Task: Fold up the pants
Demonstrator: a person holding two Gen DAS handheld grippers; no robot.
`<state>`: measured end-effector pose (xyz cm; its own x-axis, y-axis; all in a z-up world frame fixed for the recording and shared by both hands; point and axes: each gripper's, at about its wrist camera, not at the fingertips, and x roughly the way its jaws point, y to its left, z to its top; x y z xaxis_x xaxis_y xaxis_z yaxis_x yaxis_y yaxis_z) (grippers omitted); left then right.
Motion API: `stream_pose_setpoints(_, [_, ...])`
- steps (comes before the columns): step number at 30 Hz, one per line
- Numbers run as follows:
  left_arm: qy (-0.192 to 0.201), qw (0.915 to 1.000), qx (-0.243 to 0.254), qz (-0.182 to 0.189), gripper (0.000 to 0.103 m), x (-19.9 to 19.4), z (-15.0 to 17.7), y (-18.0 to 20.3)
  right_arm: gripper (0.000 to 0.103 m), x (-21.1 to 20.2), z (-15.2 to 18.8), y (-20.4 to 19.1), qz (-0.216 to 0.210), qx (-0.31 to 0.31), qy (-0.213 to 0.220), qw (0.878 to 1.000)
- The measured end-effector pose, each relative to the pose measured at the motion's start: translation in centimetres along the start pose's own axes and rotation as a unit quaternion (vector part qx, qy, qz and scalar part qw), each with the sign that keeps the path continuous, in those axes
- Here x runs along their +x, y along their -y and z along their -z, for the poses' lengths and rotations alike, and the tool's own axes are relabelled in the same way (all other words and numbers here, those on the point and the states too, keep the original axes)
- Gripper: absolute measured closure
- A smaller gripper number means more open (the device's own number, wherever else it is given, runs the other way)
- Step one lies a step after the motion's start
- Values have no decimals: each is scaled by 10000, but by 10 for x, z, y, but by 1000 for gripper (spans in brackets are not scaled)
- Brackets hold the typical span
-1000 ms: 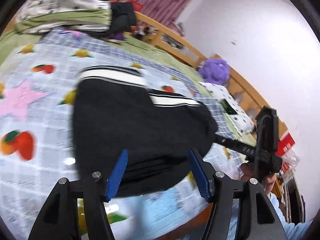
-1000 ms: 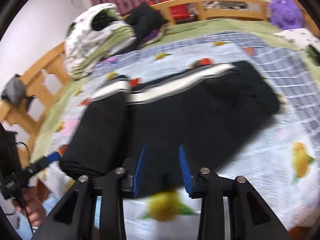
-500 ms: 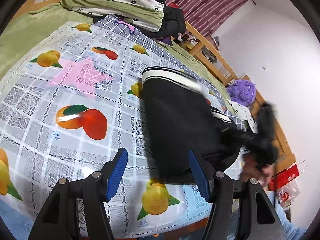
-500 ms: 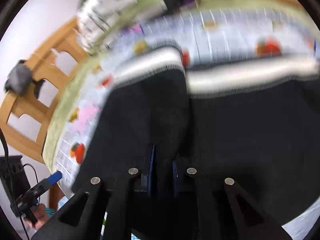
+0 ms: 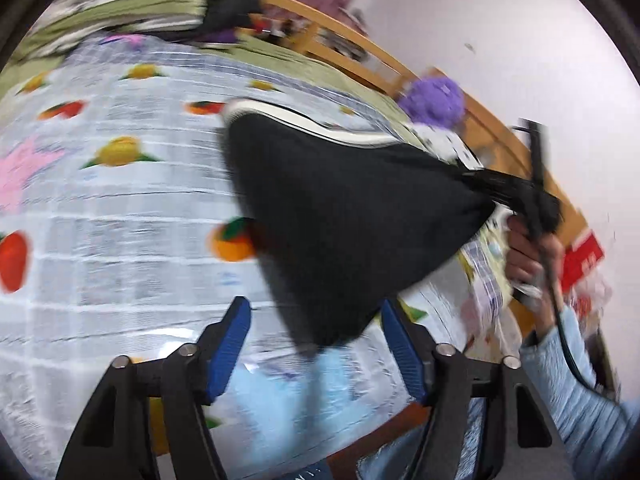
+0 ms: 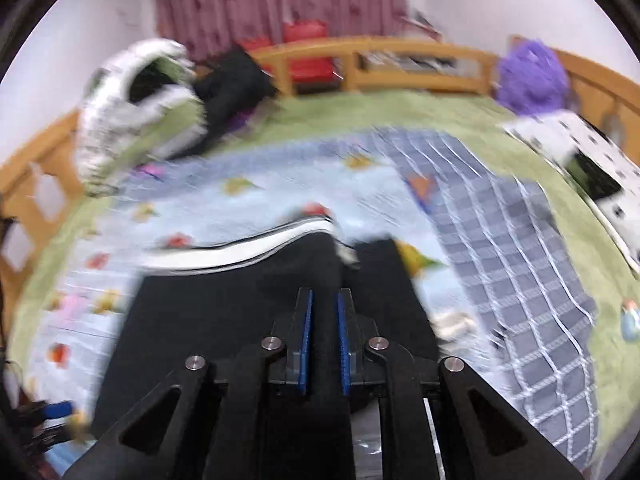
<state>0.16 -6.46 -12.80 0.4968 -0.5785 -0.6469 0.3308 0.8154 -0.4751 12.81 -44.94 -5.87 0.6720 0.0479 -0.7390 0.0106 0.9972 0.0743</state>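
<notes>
My right gripper [image 6: 323,312] clenched on bunched black fabric pants [image 5: 344,216], lifting them off fruit-print bedsheet [image 5: 120,216]. My left gripper [image 5: 316,344] spread, jaws just widening, holding nothing.

a wooden-railed bed [image 6: 404,46] is carrying a green blanket [image 6: 448,114] with a fruit-print cloth [image 5: 120,216] spread over it. black pants [image 5: 340,216] are lying partly on that cloth, while folded bedding [image 6: 132,120], a purple plush [image 6: 532,76] and a spotted pillow [image 6: 580,156] are sitting on the blanket.
</notes>
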Motion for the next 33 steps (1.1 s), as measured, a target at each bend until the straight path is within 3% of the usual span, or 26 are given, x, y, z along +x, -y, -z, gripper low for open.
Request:
stream_pose_setpoints(3, [-167, 9990, 395, -147, 33, 18, 7, 22, 95, 36, 18, 24, 24, 210, -453, 9987])
stream_pose_setpoints(7, [-174, 9962, 647, -559, 32, 35, 14, 38, 94, 37, 25, 30, -117, 185, -321, 9992])
stream_pose_setpoints(12, [-59, 9864, 784, -1446, 34, 60, 2, 40, 92, 40, 28, 32, -132, 251, -329, 9991])
stream_pose_setpoints(13, [-68, 9865, 779, -1439, 43, 63, -1, 39, 92, 39, 29, 32, -150, 265, -313, 9990])
stream_pose_setpoints(14, [-83, 9893, 753, -1247, 61, 64, -4, 38, 92, 39, 28, 32, -188, 294, -307, 9989])
stream_pose_setpoints(16, [87, 9884, 827, -1273, 74, 58, -8, 40, 93, 35, 27, 33, -298, 397, -300, 9983])
stream_pose_setpoints(18, [382, 9864, 905, -1315, 80, 46, -12, 37, 95, 30, 27, 31, -409, 466, -281, 9977])
stream_pose_setpoints(20, [602, 9878, 688, -1262, 90, 29, -20, 21, 95, 25, 27, 25, -593, 495, -268, 9967])
stream_pose_setpoints(23, [679, 9914, -2, -1121, 97, 6, -32, -23, 95, 15, 29, 11, -796, 505, -230, 9953])
stream_pose_setpoints(26, [634, 9912, -354, -1103, 97, -4, -32, -56, 96, 8, 33, -8, -1216, 495, -312, 9908])
stream_pose_setpoints(31, [388, 9931, -446, -1009, 96, 2, -21, -69, 95, 10, 36, -39, -815, -68, -341, 9961])
stream_pose_setpoints(33, [358, 9926, -454, -1067, 89, 8, -19, -69, 89, 11, 35, -41, -728, -30, -311, 9969])
